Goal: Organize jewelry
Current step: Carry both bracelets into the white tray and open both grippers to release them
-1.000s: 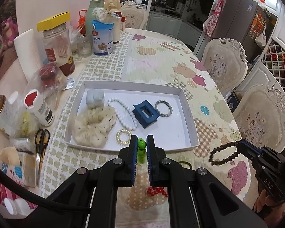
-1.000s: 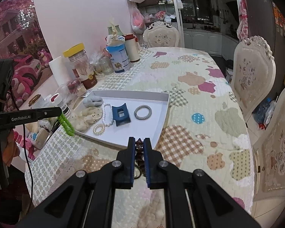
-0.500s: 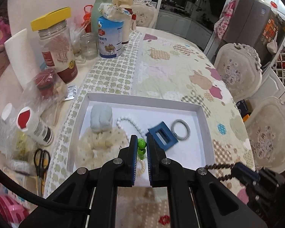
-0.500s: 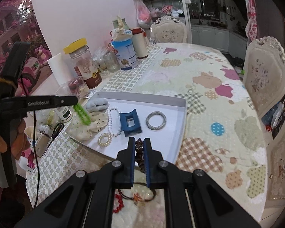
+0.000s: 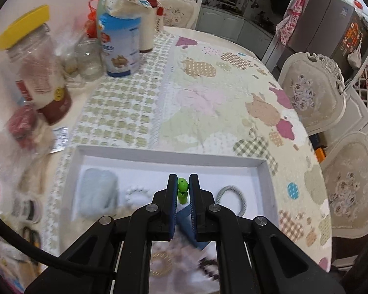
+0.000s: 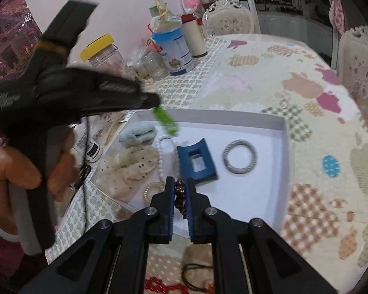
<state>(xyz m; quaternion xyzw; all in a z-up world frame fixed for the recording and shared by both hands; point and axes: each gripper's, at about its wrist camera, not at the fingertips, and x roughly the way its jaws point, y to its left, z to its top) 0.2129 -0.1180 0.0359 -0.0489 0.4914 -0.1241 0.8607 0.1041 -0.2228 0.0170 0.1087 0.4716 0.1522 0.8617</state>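
Observation:
My left gripper (image 5: 183, 181) is shut on a green bead bracelet (image 5: 183, 186) and holds it above the white tray (image 5: 171, 155); from the right wrist view the bracelet (image 6: 166, 120) hangs over the tray's far left part. My right gripper (image 6: 180, 186) is shut on a dark brown bead bracelet (image 6: 180, 196) over the tray's near edge. In the tray (image 6: 283, 125) lie a blue hair claw (image 6: 196, 161), a grey rope ring (image 6: 240, 156), white pearl beads (image 6: 161, 161), a cream scrunchie (image 6: 130, 169), a pale blue cloth (image 6: 137, 134) and a small pearl ring (image 6: 153, 191).
Jars, a blue can (image 5: 119, 46) and bottles crowd the table's left side. A red bead string (image 6: 159, 285) and a brown cord (image 6: 196, 276) lie on the cloth near me. Chairs (image 5: 314, 93) stand at the right.
My left gripper has moved forward over the tray with the green bracelet. My right gripper has advanced toward the tray's near edge with the brown bracelet.

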